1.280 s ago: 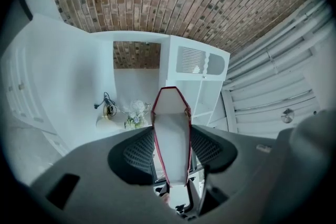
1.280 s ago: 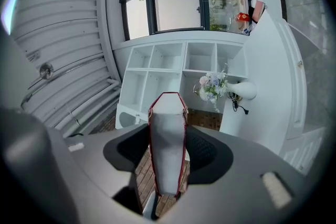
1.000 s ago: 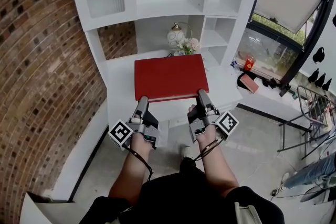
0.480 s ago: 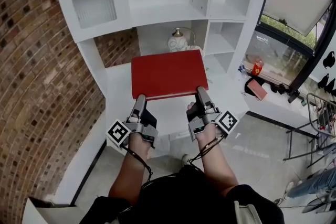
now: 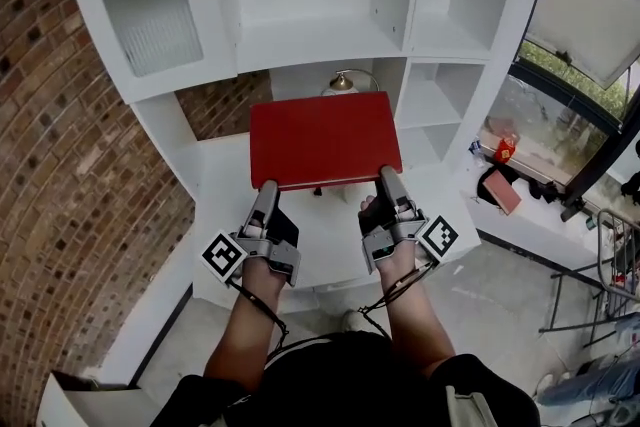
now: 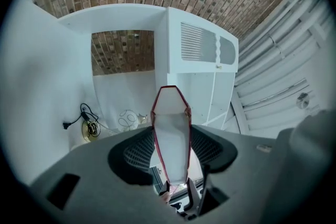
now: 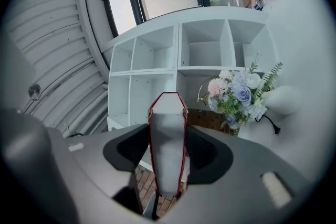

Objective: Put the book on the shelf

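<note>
A red hardcover book (image 5: 322,140) is held flat in the air in front of the white shelf unit (image 5: 310,35). My left gripper (image 5: 266,187) is shut on its near left corner and my right gripper (image 5: 390,177) on its near right corner. In the left gripper view the book's white page edge (image 6: 171,134) stands clamped between the jaws. The right gripper view shows the same page edge (image 7: 167,139) pinched between its jaws. The book's far edge reaches just below the wide middle compartment and hides most of what stands behind it.
A lamp (image 5: 342,81) peeks over the book in the low alcove; its cable and plug (image 6: 86,122) lie on the white desk top (image 5: 225,185). A flower bunch (image 7: 239,94) stands beside it. Brick wall (image 5: 60,165) at left, window (image 5: 590,5) and red can (image 5: 504,150) at right.
Both grippers have raised the book and carried it toward the shelf unit. It now covers the flowers and most of the lamp. The grips have not changed.
</note>
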`<action>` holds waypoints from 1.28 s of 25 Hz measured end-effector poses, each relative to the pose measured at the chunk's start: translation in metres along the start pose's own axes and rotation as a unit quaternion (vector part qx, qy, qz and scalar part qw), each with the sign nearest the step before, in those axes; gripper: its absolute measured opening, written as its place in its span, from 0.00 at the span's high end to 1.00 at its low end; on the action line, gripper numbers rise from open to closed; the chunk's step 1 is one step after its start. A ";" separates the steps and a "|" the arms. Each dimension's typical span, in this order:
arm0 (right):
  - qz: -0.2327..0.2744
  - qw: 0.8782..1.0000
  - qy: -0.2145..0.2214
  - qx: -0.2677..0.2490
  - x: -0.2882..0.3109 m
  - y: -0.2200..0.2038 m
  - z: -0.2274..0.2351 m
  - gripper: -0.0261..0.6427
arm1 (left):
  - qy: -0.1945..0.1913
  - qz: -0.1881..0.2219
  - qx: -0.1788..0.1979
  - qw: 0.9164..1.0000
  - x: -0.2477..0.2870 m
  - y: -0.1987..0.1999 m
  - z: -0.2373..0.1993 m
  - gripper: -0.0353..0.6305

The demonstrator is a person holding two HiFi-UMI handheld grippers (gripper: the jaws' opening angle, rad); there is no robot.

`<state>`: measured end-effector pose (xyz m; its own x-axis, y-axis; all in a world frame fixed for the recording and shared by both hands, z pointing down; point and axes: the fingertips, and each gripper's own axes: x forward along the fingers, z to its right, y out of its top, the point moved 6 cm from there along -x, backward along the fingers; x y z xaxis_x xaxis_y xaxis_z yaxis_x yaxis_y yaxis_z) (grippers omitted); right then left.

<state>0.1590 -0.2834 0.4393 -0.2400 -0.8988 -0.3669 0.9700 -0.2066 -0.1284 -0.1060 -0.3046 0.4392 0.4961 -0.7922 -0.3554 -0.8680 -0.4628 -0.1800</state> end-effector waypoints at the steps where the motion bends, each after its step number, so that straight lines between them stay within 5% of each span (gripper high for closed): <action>1: -0.003 1.000 0.003 0.000 0.005 0.006 0.000 0.61 | -0.002 0.002 0.000 1.000 0.007 -0.002 0.000 0.62; 20: -0.066 0.994 0.090 0.009 0.098 0.083 -0.025 0.61 | -0.059 0.067 0.061 0.994 0.100 -0.009 0.039 0.62; 32: -0.066 0.995 0.068 0.018 0.154 0.078 -0.019 0.61 | -0.036 0.071 0.068 0.994 0.141 0.037 0.037 0.62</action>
<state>0.1973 -0.4305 0.3554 -0.3657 -0.8026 -0.4713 0.9301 -0.3346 -0.1518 -0.0687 -0.4182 0.3483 0.3694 -0.8130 -0.4501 -0.9266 -0.2857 -0.2443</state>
